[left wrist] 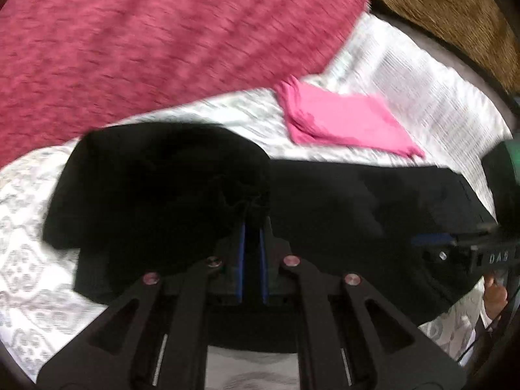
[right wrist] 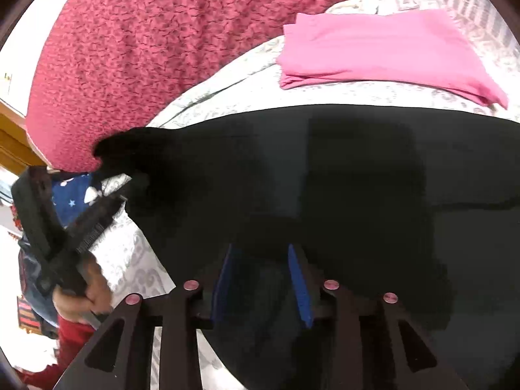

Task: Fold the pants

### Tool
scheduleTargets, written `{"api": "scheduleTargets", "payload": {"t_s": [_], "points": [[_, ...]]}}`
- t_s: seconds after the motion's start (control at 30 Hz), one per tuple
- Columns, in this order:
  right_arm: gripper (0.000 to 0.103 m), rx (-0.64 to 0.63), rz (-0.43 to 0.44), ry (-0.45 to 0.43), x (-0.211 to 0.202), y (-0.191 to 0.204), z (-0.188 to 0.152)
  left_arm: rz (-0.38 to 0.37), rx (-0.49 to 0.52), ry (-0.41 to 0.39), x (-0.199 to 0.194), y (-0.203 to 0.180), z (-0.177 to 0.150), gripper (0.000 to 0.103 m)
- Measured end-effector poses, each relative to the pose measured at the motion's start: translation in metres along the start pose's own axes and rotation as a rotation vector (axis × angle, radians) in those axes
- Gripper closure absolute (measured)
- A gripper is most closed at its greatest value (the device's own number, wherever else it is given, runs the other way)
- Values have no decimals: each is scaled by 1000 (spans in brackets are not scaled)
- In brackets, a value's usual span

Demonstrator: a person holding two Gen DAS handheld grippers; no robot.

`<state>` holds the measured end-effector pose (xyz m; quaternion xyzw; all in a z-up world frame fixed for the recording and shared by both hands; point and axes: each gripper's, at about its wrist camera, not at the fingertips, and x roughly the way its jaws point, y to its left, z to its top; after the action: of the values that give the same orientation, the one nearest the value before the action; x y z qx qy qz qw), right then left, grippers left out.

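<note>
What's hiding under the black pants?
The black fabric pants lie on a white bedsheet with grey patterns, which shows around their edges. Anything else beneath them is covered and cannot be seen.

A folded pink cloth (right wrist: 386,48) lies on the white patterned bed sheet (left wrist: 422,97), a big red blanket (left wrist: 146,39) sits beside it, and maybe a brown blanket (left wrist: 455,9) is in the far corner.
</note>
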<state>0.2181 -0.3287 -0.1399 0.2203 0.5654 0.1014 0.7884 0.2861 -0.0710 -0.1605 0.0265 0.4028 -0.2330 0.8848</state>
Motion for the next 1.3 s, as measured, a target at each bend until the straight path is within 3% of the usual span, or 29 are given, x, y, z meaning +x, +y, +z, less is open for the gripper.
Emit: {"api": "scheduleTargets", "payload": {"t_s": [0.17, 0.27, 0.33, 0.5, 0.7, 0.83, 0.9, 0.93, 0.97, 1.0, 1.03, 1.13, 1.2, 1.3], "points": [[55, 1, 29, 9, 7, 0, 19, -41, 78, 6, 7, -14, -17, 94], [54, -60, 18, 22, 18, 15, 28, -54, 96, -6, 8, -12, -23, 94], [51, -152, -5, 22, 25, 34, 33, -62, 114, -17, 4, -12, -23, 94], [26, -458, -92, -18, 36, 94, 44, -74, 144, -55, -7, -13, -27, 94], [22, -751, -201, -17, 61, 138, 40, -79, 128, -57, -8, -6, -29, 94], [20, -845, -141, 30, 78, 150, 44, -104, 126, -45, -5, -5, -30, 94], [21, -830, -94, 72, 91, 152, 53, -115, 139, -61, -8, -7, -31, 94], [31, -807, -73, 85, 96, 151, 58, -115, 143, -61, -8, -7, -31, 94], [72, -784, -59, 98, 100, 148, 62, -114, 141, -56, -7, -7, -31, 94], [96, -740, -45, 128, 105, 145, 67, -113, 136, -49, -6, -6, -30, 94], [99, -665, -49, 138, 108, 138, 74, -125, 128, -42, -4, -5, -30, 94], [99, -515, -72, 46, 92, 112, 87, -158, 124, -57, -8, -5, -29, 94], [98, -323, -5, 65, 80, 78, 97, -198, 135, -65, -13, -11, -30, 94], [86, -100, 30, 114, 71, 32, 104, -205, 193, -64, -15, -26, -34, 94]]}}
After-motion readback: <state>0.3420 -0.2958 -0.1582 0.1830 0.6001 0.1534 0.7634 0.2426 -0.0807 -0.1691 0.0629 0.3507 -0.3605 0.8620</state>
